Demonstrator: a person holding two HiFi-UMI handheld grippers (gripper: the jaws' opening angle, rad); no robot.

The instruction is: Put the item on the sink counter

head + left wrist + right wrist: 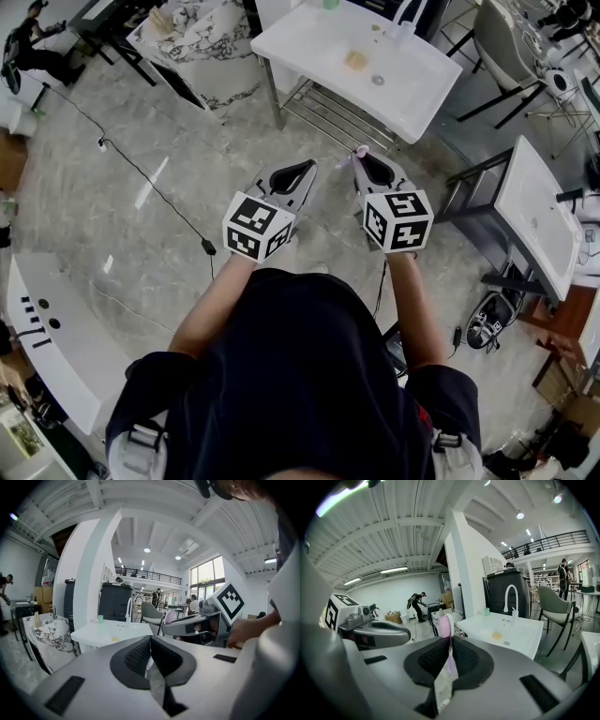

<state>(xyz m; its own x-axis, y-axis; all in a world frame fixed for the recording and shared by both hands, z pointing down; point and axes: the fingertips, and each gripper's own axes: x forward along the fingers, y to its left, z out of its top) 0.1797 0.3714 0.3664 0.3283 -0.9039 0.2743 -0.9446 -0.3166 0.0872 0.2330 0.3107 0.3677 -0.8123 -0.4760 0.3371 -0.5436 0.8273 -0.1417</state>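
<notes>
The right tool (450,641) is pinched narrow on a pink toothbrush (443,626), whose bristled head sticks up past the jaw tips. The left tool (150,641) is closed with nothing in it. Both tools hang over the floor (112,206), short of the white sink desk (319,47) ahead.

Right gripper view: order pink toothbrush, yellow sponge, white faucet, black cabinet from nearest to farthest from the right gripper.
1. Pink toothbrush, clamped in the jaws.
2. Yellow sponge, in the basin, right.
3. White faucet, basin's back edge.
4. Black cabinet, behind the faucet.
</notes>
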